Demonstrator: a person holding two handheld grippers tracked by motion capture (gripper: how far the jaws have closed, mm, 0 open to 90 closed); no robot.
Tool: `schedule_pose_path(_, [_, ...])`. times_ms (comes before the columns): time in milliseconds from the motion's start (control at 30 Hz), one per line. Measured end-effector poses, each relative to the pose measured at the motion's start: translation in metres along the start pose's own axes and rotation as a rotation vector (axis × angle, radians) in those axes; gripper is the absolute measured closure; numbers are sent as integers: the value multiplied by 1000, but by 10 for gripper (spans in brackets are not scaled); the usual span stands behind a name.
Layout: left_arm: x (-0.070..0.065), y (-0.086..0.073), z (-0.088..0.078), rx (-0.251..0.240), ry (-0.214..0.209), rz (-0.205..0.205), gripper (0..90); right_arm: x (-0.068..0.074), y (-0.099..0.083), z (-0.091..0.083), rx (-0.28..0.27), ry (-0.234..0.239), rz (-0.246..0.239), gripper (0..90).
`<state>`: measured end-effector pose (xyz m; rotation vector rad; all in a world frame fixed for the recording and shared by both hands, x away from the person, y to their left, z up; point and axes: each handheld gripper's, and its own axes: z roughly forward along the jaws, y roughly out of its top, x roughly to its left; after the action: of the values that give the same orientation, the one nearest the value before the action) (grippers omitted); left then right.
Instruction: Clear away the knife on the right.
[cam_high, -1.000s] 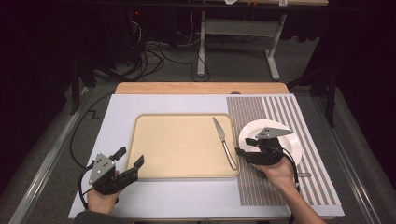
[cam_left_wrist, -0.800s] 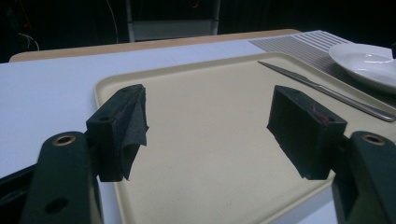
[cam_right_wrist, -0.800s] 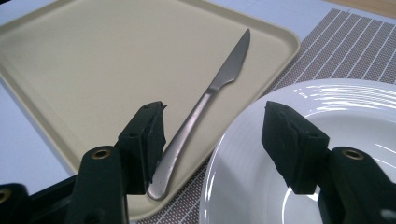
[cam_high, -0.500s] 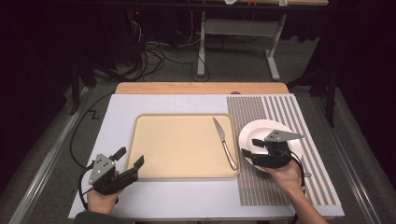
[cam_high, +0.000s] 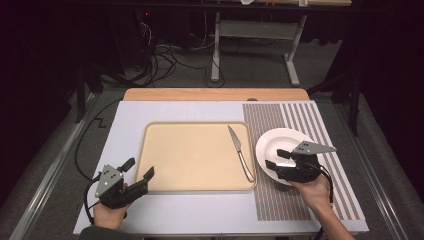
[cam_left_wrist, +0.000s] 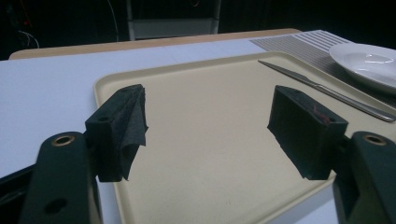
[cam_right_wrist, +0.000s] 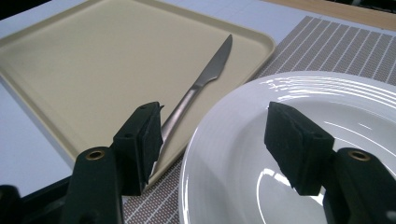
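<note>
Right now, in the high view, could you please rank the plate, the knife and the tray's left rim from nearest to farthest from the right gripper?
1. Plate: directly under the right gripper, on the striped mat.
2. Knife: just to its left, along the tray's right side.
3. Tray's left rim: far across, near the left gripper.

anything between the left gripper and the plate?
Yes. In the high view the beige tray spans the stretch from the left gripper to the white plate, with the knife on the tray's right side.

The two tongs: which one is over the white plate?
The right tongs, open above the plate. The left tongs hang beside the tray's corner.
</note>
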<state>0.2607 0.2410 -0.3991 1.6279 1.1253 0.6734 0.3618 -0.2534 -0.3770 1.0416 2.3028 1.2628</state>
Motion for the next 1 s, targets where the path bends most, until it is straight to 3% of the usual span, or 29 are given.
schedule_pose_path(667, [0, 0, 1, 7, -5, -4, 285, -21, -25, -33, -99, -55, 70, 343])
schedule_pose_path(1000, [1, -1, 1, 4, -10, -15, 285, -27, -42, -46, -154, -81, 81, 326])
